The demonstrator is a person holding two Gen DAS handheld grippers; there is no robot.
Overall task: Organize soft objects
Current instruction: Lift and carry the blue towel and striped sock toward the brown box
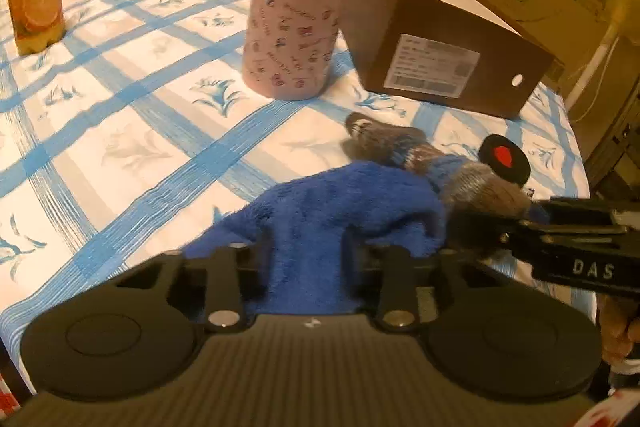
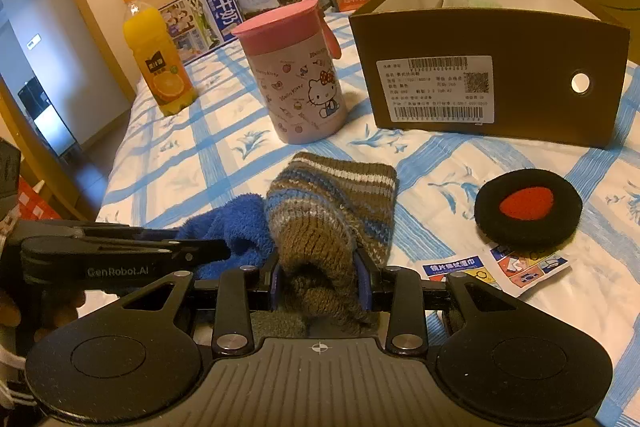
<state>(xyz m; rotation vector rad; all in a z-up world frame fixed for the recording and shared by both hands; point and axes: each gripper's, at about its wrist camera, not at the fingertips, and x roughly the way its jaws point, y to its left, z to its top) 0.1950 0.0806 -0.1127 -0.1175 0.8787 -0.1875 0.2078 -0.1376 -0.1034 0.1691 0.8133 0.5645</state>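
Right gripper (image 2: pixel 320 281) nearest lens: fingers (image 2: pixel 362 279) narrowed, pinching striped knit sock (image 2: pixel 332 211) at its near end; rest of sock lies ahead of fingers on bed sheet (image 2: pixel 208 147). Left gripper (image 1: pixel 306 259): fingers (image 1: pixel 262 251) close together over blue fleece cloth (image 1: pixel 336 203) bunched between them; firm grip not certain. Cloth touches sock. Black round pad with red centre (image 2: pixel 528 207) right of right fingers. Beyond: pink-lidded cup (image 2: pixel 300 79), open brown box (image 2: pixel 488 83), juice bottle (image 2: pixel 158 63).
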